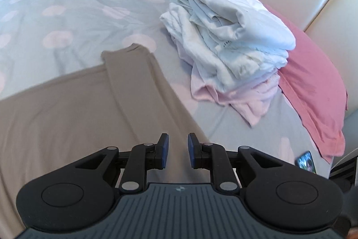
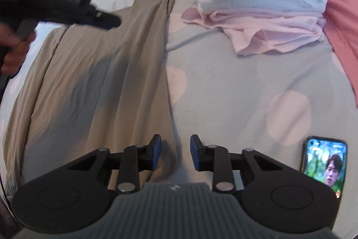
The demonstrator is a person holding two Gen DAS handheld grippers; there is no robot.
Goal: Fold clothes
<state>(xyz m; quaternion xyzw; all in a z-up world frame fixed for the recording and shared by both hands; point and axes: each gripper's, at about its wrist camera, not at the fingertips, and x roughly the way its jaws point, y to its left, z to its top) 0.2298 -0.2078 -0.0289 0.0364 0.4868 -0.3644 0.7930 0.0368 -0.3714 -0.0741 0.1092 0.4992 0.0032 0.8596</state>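
Taupe garment point(image 2: 94, 73): you are mid-fold, one side turned in.
Left gripper point(image 1: 177, 150): apart, empty.
Right gripper point(image 2: 175, 152): apart, empty.
Next: pinch your near edge.

The beige garment point(image 2: 94, 82) runs under the right gripper's fingers point(image 2: 156, 149), so its near end is hidden. The left gripper point(image 2: 56, 6), far to their left, is blurred, with its fingers unclear. The phone point(image 1: 306, 161) is cut off to the right of the left gripper's fingers point(image 1: 164, 149).

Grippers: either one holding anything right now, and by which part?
Nothing held. Left gripper and right gripper both hang open above the tan garment.
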